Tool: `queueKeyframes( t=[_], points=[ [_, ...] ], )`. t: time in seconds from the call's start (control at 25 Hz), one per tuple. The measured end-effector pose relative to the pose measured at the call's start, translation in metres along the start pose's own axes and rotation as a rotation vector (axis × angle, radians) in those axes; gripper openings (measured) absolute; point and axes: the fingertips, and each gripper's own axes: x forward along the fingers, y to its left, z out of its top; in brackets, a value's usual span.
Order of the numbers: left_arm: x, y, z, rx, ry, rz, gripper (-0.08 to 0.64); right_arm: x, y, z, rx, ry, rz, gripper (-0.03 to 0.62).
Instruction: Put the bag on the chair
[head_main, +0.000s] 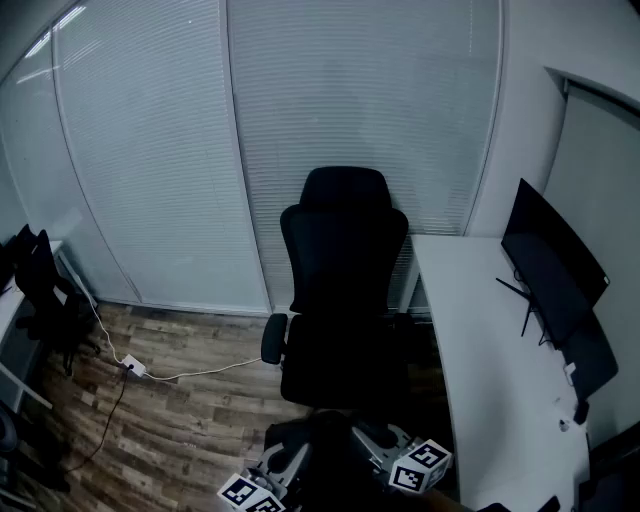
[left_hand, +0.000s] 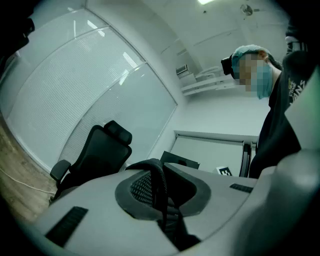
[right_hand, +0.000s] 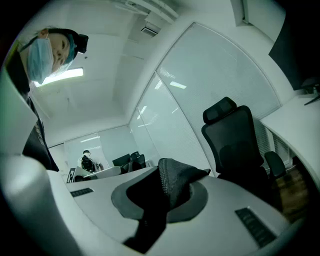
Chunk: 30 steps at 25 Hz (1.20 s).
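Note:
A black office chair (head_main: 345, 290) stands in front of me with its seat empty; it also shows in the left gripper view as the chair (left_hand: 97, 150) and in the right gripper view as the chair (right_hand: 240, 140). The dark bag (head_main: 320, 450) hangs low between both grippers, just short of the seat's front edge. My left gripper (head_main: 285, 460) is shut on a black strap (left_hand: 157, 182) of the bag. My right gripper (head_main: 370, 440) is shut on a fold of the bag's black mesh fabric (right_hand: 175, 180). Most of the bag is hidden below the frame.
A white desk (head_main: 480, 340) with a dark monitor (head_main: 550, 270) runs along the right, close to the chair. A white cable and plug (head_main: 130, 365) lie on the wooden floor at left, near another dark chair (head_main: 40, 290). Glass walls with blinds close the back.

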Motion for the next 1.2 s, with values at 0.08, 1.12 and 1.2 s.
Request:
queueKeyframes(
  t=[0.08,1.12,1.2],
  points=[
    [-0.003,-0.002,0.0,-0.007,-0.014,0.009,0.044,-0.004,0.007,0.002,-0.016,-0.007,0.014,0.063],
    [0.081,0.026,0.049,0.103,0.014,-0.099,0.044,0.054,-0.057,0.079,-0.002,-0.142,-0.047,0.064],
    [0.087,0.03,0.05,0.098,0.008,-0.084,0.044,0.058,-0.063,0.081,0.006,-0.134,-0.032,0.064]
  ],
)
